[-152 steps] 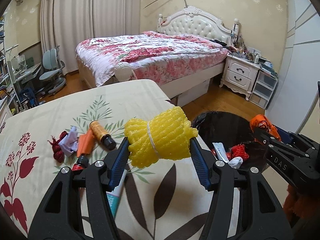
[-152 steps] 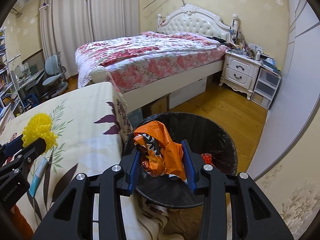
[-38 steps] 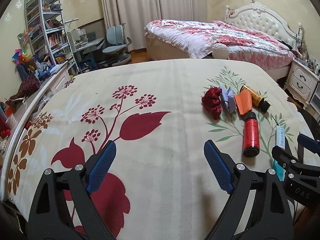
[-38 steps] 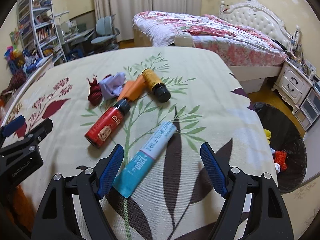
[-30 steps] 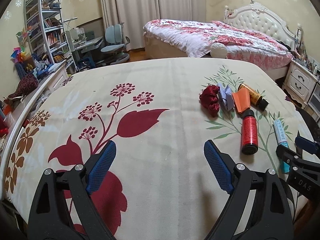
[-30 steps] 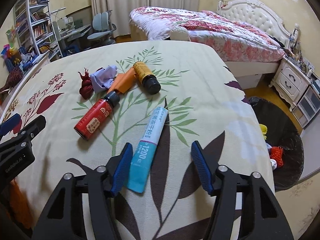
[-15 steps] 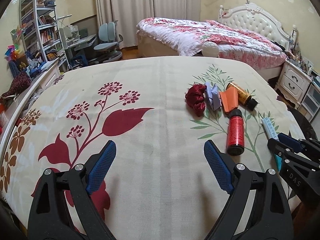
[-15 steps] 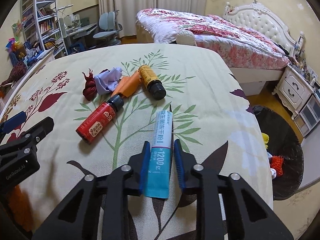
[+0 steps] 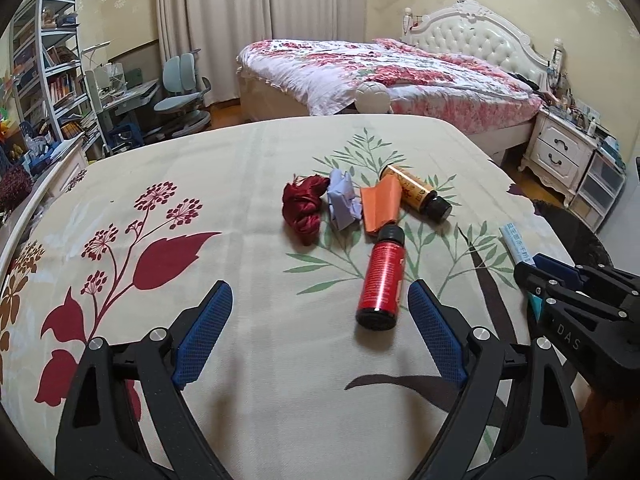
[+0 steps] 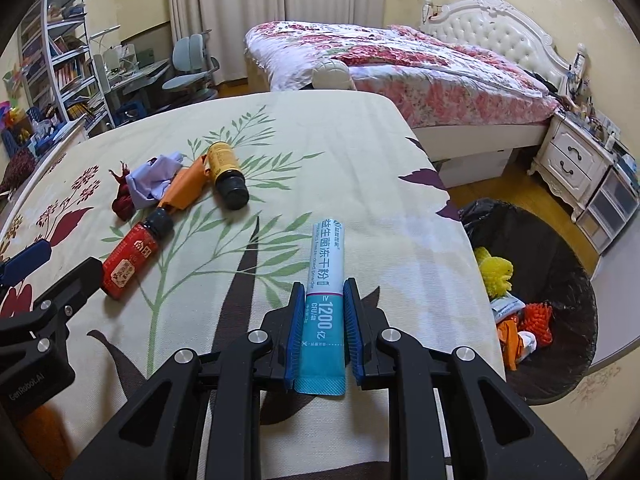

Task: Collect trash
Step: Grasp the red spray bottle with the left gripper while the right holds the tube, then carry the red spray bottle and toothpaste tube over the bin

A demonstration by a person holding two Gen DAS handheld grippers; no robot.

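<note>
Right gripper (image 10: pixel 323 312) pinches the sachet (image 10: pixel 325 280), hiding its sides. Left gripper (image 9: pixel 320 320) is spread, empty. Bin (image 10: pixel 560 248), partly cut off, holds scraps.

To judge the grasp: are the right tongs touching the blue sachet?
Touching. In the right wrist view, both pads of the right tongs press the sides of the sachet.

Surface (image 10: pixel 320 128) is covered by a cream cloth printed with red flowers and green sprigs. In the right wrist view, a cluster lies at ten o'clock: dark red yarn bundle (image 10: pixel 122 200), lilac crumpled scrap (image 10: pixel 154 182), orange card piece (image 10: pixel 186 188), and amber bottle (image 10: pixel 226 174) with a black cap, all touching or just beside one another. Red bottle (image 10: pixel 134 254) lies on its side at nine o'clock, cap toward the card. Teal-and-white sachet (image 10: pixel 324 296) lies at centre.
</note>
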